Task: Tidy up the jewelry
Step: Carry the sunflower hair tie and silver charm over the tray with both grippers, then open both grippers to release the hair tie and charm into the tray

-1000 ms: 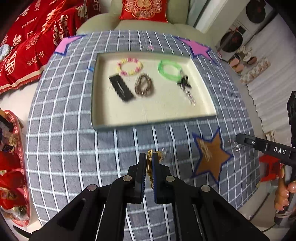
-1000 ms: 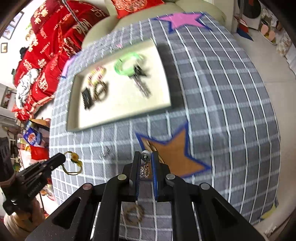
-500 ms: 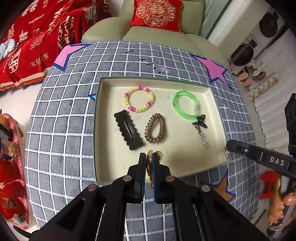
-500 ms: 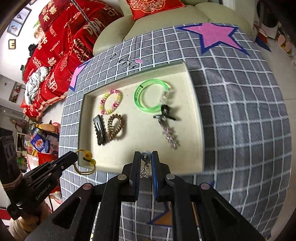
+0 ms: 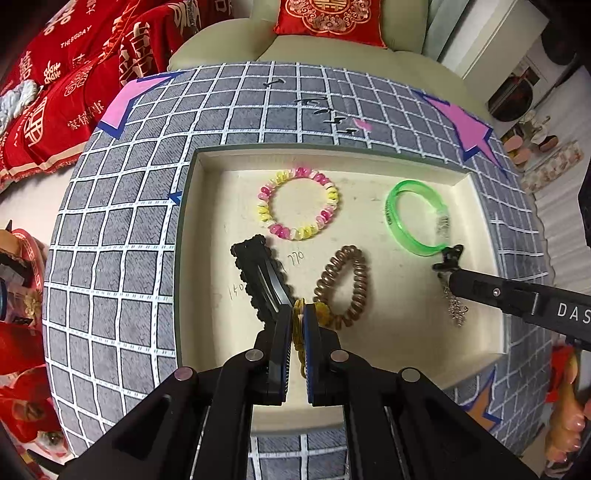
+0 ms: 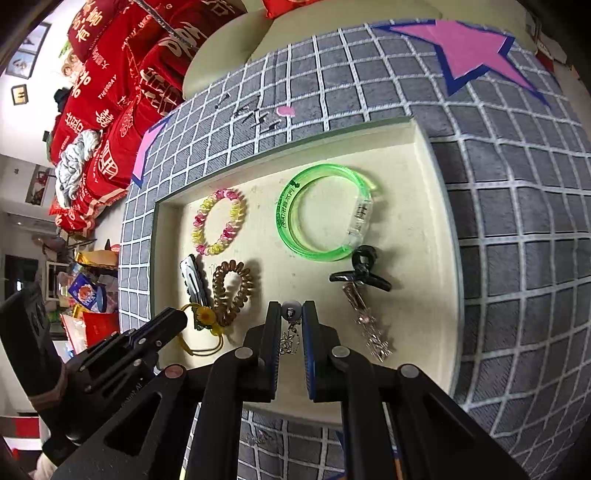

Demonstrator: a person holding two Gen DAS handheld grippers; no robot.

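Two claws hang over the near part of the cream tray (image 5: 480,354), each pinched down to a narrow gap on a small piece. Left claw (image 5: 298,321) grips a yellow hair tie (image 5: 301,363) with a little flower on it; the loop dangles below the fingers just above the tray floor, at the tray's near-left part. Right claw (image 6: 291,317) is closed on a silver chain earring (image 6: 290,341) whose round stud sits between the fingertips while the chain hangs down, over the tray's near middle.

Half a second ago both claws were only at the tray's near edge; now they are well inside it, and a full second ago they were out over the grid-patterned table (image 5: 110,258) by the brown star.

Just beyond the left claw, on the tray floor, lie a black hair clip (image 5: 264,277) and a brown coil hair tie (image 5: 345,288), side by side. To the tray's right part lies a black claw clip (image 6: 360,275) with a sparkly chain (image 6: 367,326) trailing toward the near edge. Farther in, toward the tray's far wall, rest a pink and yellow bead bracelet (image 5: 298,208) and a green bangle (image 6: 321,218), apart from each other. Past the tray's far rim the table carries two pink stars, and behind it stands a beige sofa (image 5: 221,48) with a red cushion (image 5: 328,16).
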